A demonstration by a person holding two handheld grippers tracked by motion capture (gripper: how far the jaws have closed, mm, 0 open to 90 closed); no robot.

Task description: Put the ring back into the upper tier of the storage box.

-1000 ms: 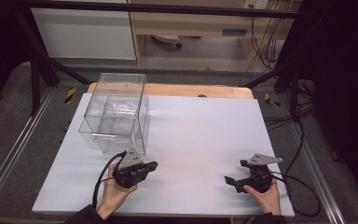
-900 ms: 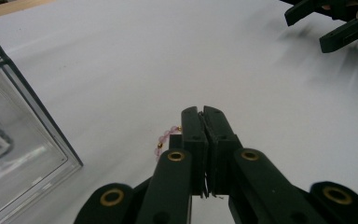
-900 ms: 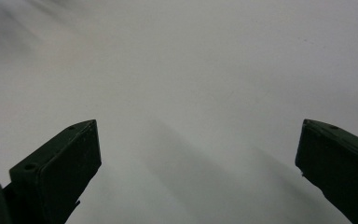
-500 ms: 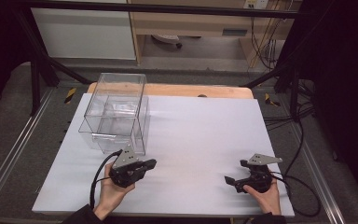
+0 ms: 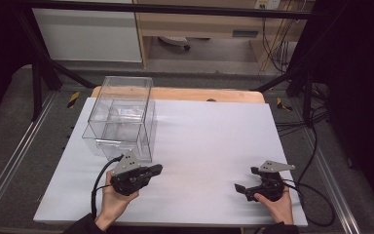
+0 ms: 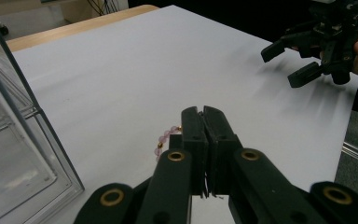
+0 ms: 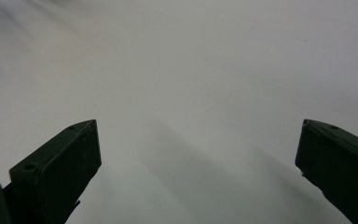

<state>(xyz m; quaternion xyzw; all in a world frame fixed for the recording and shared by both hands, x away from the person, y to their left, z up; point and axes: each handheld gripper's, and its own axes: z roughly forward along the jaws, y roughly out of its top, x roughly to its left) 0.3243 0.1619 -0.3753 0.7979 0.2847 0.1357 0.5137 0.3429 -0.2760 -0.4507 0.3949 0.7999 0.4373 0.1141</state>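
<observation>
Bead bracelet (image 6: 167,138) pinched in left gripper (image 6: 204,112), jaws clamped tight, beads dangling out the side just above white table (image 5: 209,141). Clear box (image 5: 121,114) close by, to the gripper's far-left. Right gripper (image 5: 242,189) well apart, jaws wide, nothing btwn them, parked low over the table.

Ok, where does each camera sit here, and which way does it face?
High view: above the near edge, looking forward and down on the white table; both forearms, left hand-held gripper, right hand-held gripper.
Left gripper view: behind shut jaws pinching a pink bead string, beside the clear box.
Right gripper view: between open jaws, facing tabletop.
Shared: high and left gripper views both show the right hand-held gripper.
</observation>
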